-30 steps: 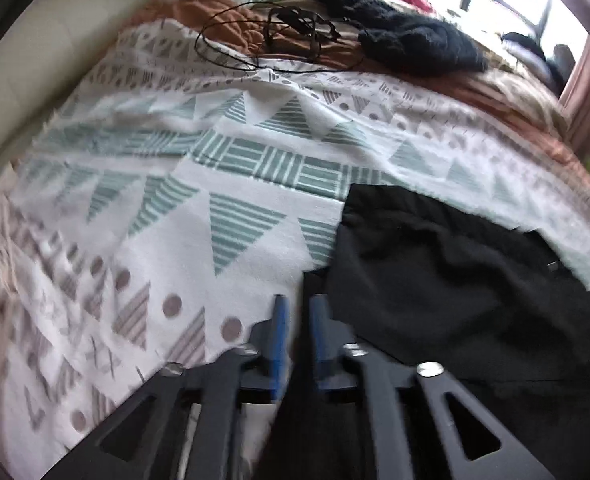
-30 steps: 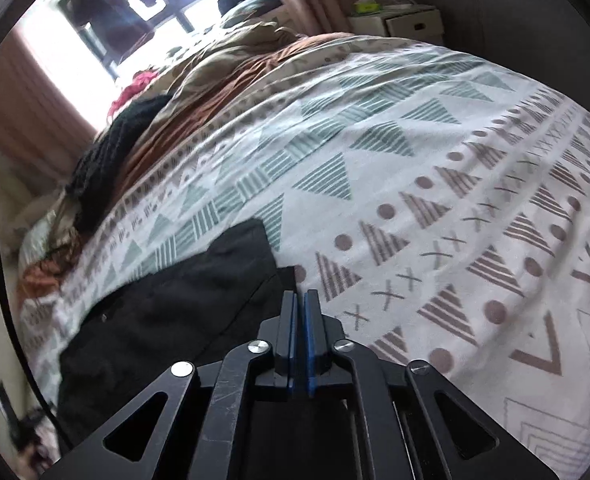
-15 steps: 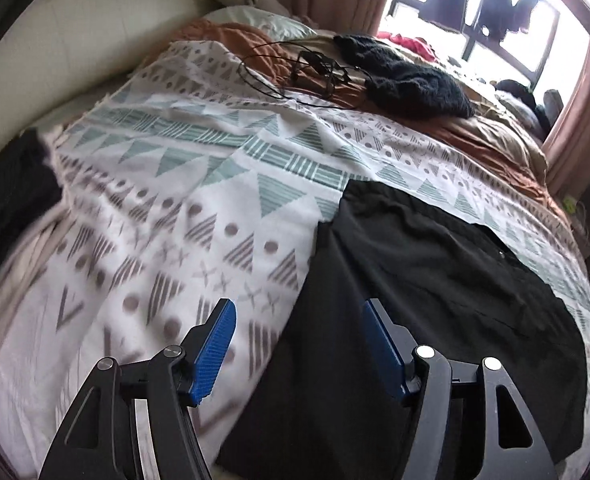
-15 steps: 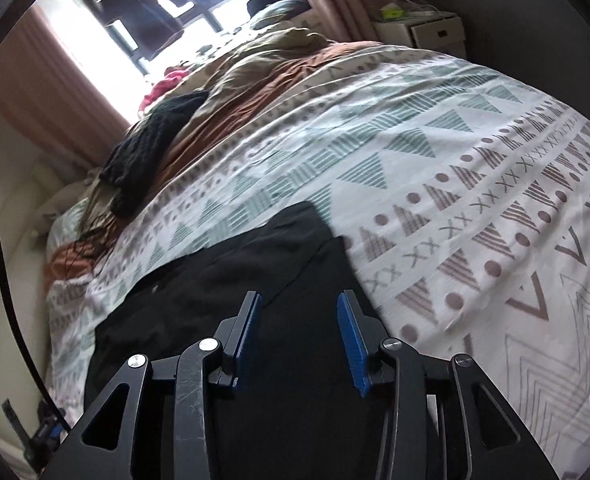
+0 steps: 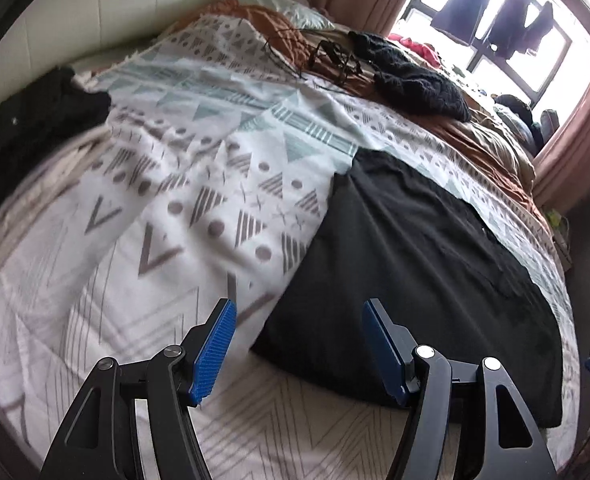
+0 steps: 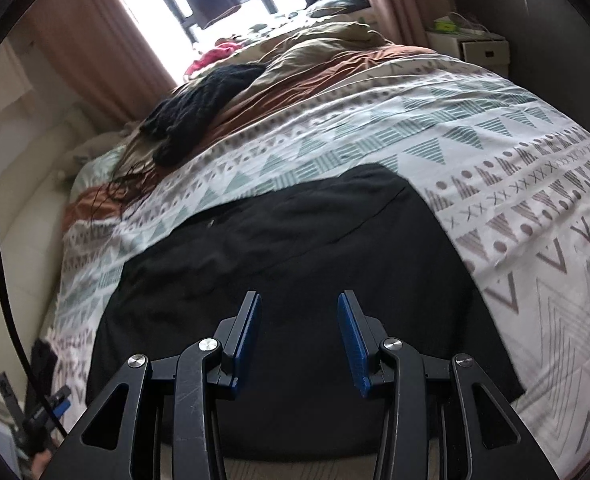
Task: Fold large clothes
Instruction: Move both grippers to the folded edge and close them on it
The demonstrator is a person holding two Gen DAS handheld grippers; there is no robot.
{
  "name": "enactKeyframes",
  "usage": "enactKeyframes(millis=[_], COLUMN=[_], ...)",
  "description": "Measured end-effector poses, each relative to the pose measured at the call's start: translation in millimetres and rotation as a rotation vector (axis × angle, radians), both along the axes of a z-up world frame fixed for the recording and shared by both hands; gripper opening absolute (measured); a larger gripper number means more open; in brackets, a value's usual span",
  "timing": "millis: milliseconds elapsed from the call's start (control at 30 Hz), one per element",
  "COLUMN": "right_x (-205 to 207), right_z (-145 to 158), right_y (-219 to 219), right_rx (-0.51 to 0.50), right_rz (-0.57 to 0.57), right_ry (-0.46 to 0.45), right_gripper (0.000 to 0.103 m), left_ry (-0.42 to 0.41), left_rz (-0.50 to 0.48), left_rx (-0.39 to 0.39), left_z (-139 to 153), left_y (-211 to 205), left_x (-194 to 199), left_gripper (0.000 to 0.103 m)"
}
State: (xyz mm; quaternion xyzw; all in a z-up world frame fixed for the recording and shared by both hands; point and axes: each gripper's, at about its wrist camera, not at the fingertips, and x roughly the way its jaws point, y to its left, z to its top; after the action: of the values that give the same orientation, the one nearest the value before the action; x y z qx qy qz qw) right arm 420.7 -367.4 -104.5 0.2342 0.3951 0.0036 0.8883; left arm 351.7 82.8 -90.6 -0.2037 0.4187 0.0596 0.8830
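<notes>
1. Right now the black garment (image 5: 415, 264) lay flat on the bed (image 5: 199, 208), along its near edge, already doubled into a rough rectangle on the patterned cover.
2. Left tongs (image 5: 299, 344) stood wide apart with nothing between the blue pads; they hung over the garment's near left corner, above the cloth and not touching it.
3. Right tongs (image 6: 299, 340) were also parted, narrower than the left and empty, over the garment's near edge towards the middle.
4. Both sets looked freshly let go; my read was that one fold was finished and the next was being lined up.
5. For a clean next fold: take the two near corners, pinch both layers together, and keep both sets of tongs level so the edge travels straight.
6. Carry the near edge to the far edge, lay it down edge to edge, then let go.
7. Risk: the cloth was dark and limp, so layers were hard to tell apart; catching only the top layer would undo the fold.
8. Keep clear of the black knit (image 5: 411, 80) and the cables (image 5: 327, 60) at the far side of the bed, and of the dark heap (image 5: 27, 128) at its left edge.
</notes>
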Motion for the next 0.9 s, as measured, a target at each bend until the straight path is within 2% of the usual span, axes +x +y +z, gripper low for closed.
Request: enactKeyframes(millis=[433,633,733,900], right_x=[-46.1,-53.6,-55.1,-47.8], right_z=[-15.2,-19.0,-20.2,-34.8], right_y=[53.1,86.2,113.7,148.4], right_rx=[-0.054,-0.063,-0.103,-0.126], right_rz=[0.086,0.181,0.247,0.316], right_ry=[0.026,0.032,0.034,0.074], right_gripper=[0.04,0.04,0.04,0.04], left_ry=[-0.02,0.013,0.032,0.069], left_rz=[0.004,0.008,0.015,0.026], left_rx=[-0.063,-0.079,-0.09,-0.144], left_z=[-0.9,-10.9,-18.4,-32.1], left_y=[3.6,7.4,10.9,19.3], left_x=[-24.2,-21.7,-19.9,-14.9], left_gripper=[0.067,0.066,0.066,0.064])
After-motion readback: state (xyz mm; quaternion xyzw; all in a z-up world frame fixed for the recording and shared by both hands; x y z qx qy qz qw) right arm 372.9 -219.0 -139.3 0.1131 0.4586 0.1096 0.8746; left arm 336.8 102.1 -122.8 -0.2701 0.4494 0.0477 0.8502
